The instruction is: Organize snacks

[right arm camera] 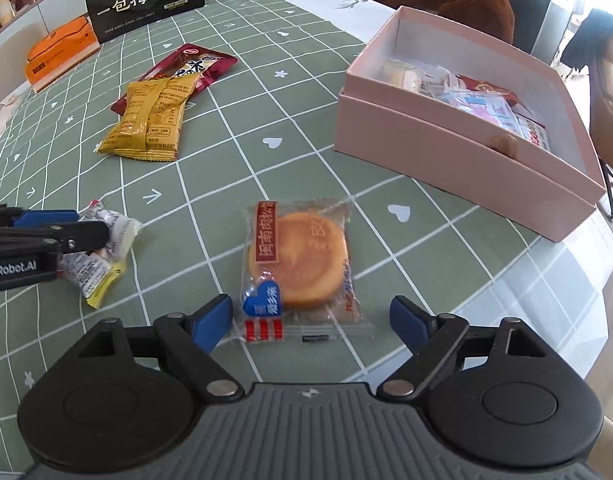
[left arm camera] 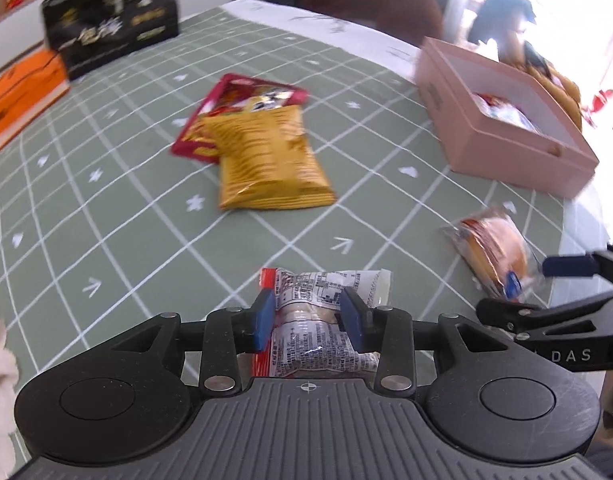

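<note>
- Two snacks are in play right now, both near the front edge of the bench [right arm camera: 306, 92], with the pink box [right arm camera: 458, 160] further back on the right already holding a few packets.
- Left tongs [left arm camera: 309, 320] straddle the white printed packet [left arm camera: 326, 300]; the blue pads look like they touch its crinkly film, but I can't tell if they're actually squeezing. A loose hold like that could let it slide out mid-lift.
- Right tongs [right arm camera: 311, 318] are spread wide and empty, either side of the wrapped round pastry [right arm camera: 300, 264]. Pinching only the wrapper seam could crush or drop it.
- Both tongs sit close together, so they might bump.
</note>
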